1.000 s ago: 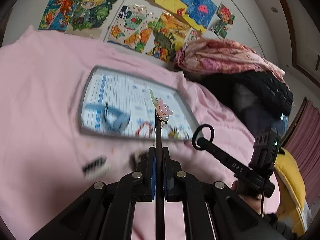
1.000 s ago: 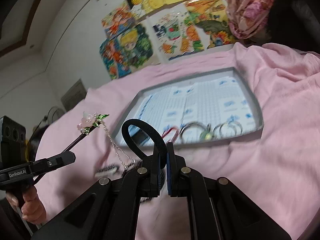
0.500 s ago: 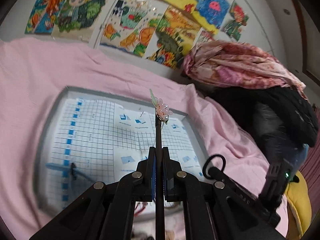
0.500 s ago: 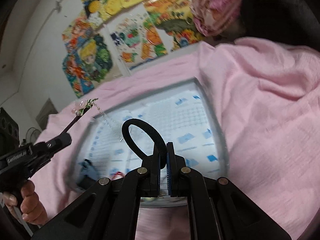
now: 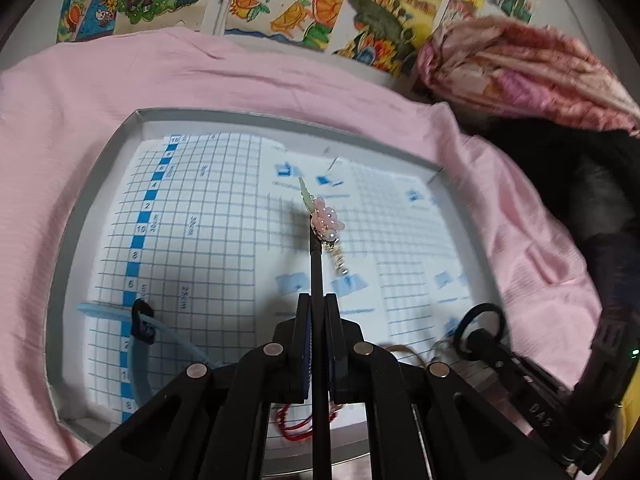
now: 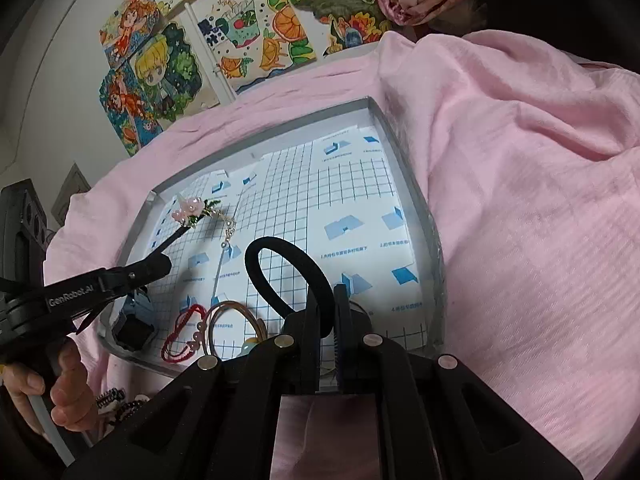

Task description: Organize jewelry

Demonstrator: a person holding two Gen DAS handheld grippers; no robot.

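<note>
My left gripper [image 5: 317, 312] pinches the flower hairpin [image 5: 325, 219] over the tray [image 5: 132, 128] while my right gripper [image 6: 327, 300] clamps the black hair tie [image 6: 276, 264].

Pink blanket [image 5: 100, 92]; grey tray [image 5: 96, 184], blue-gridded white liner [image 5: 224, 240]; black hair tie [image 6: 280, 264]; red bracelet [image 6: 180, 336].
</note>
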